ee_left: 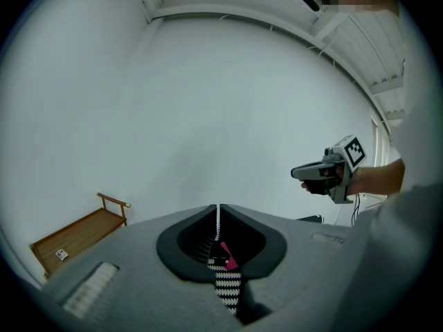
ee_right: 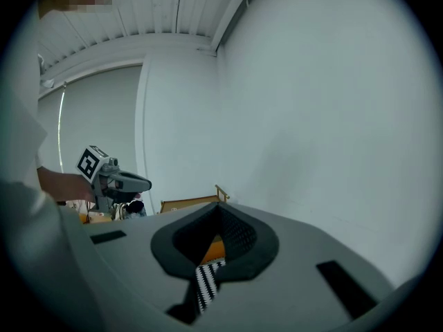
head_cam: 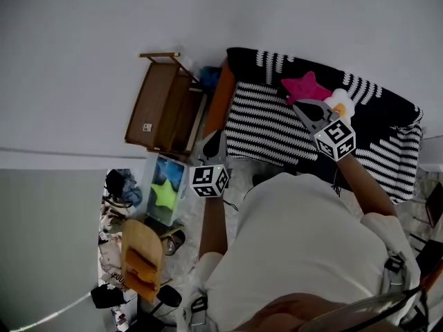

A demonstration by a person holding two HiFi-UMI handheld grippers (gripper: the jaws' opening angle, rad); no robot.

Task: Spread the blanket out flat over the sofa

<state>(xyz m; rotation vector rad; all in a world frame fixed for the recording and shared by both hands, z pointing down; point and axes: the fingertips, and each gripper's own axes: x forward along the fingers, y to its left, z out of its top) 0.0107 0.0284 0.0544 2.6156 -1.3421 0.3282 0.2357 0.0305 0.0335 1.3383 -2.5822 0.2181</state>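
Sofa [head_cam: 219, 97] mostly hidden under blanket [head_cam: 266, 124]; blanket's near edge behind person's torso [head_cam: 297, 254]

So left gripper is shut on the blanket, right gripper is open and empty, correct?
Not quite. The right gripper is not open and empty: the right gripper view shows it shut on the striped blanket too. The left gripper is shut on the blanket, as you said.

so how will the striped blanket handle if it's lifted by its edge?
Likely floppy: the blanket drapes over the sofa and hangs limp from the left gripper. Pulling it may topple the pink star lying on it.
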